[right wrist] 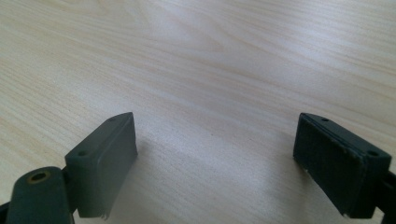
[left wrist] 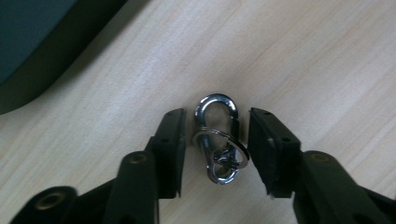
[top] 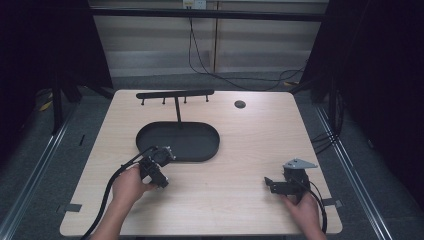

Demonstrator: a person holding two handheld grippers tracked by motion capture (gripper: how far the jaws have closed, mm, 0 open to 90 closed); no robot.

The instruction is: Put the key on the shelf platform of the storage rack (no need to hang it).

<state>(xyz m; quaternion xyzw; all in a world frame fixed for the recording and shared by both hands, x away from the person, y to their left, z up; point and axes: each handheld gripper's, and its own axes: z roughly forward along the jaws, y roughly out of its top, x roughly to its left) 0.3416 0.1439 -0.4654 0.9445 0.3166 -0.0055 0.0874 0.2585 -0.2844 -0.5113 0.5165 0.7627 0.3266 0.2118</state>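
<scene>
A shiny metal snap clip (left wrist: pixel 215 116) with a key ring (left wrist: pixel 236 150) through it lies flat on the wooden table (left wrist: pixel 303 60). My left gripper (left wrist: pixel 215 154) points down at it, one black jaw on each side. Narrow gaps remain between the pads and the clip, so the gripper is open around it. In the high view the left gripper (top: pixel 161 179) stands just in front of the black oval tray (top: pixel 150 145), held by a hand. My right gripper (top: pixel 269 183) rests near the table's front right, pointing left. Its jaws (right wrist: pixel 215 163) stand wide open over bare wood with nothing between them.
The tray's rim (left wrist: pixel 28 46) lies close on the upper left of the left gripper view. A black T-shaped rack with small pegs (top: pixel 175 93) rises from the tray's far side. A round cable hole (top: pixel 240 104) sits at the table's back. Cables hang beyond the far edge.
</scene>
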